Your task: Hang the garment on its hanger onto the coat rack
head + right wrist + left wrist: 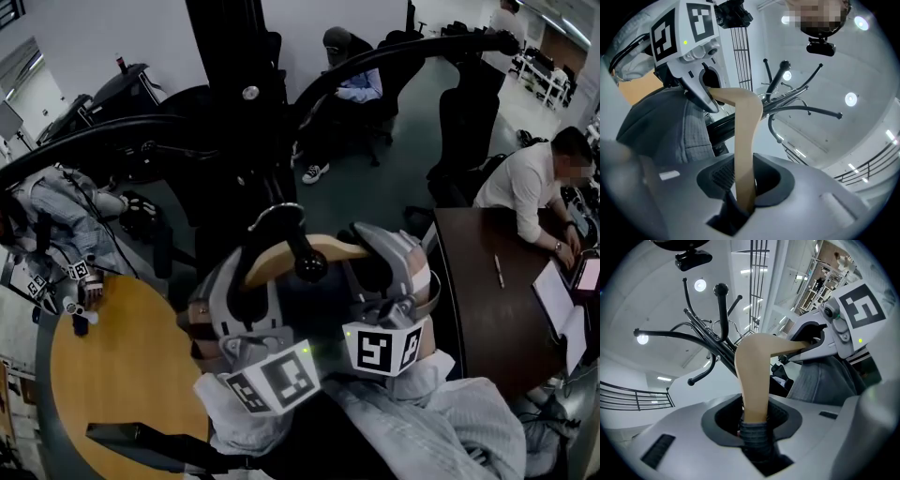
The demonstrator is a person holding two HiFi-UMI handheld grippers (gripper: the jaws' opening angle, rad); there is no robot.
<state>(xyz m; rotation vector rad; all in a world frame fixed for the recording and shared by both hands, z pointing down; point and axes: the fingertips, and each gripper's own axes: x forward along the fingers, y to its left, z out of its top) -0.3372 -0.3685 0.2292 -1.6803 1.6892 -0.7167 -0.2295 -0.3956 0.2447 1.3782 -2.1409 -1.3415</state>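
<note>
A round wooden table (pixel 112 375) fills the lower left of the head view. At the right stands a dark brown desk (pixel 473 309). A pen (pixel 500 270) lies near its middle and an open notebook (pixel 555 298) near its right edge, where a person in a white shirt (pixel 525 183) sits leaning over it. Farther back, a person in a dark cap (pixel 349 70) sits, with a black office chair (pixel 467 122) between the two. Round ceiling lights (pixel 700 285) glow overhead.
</note>
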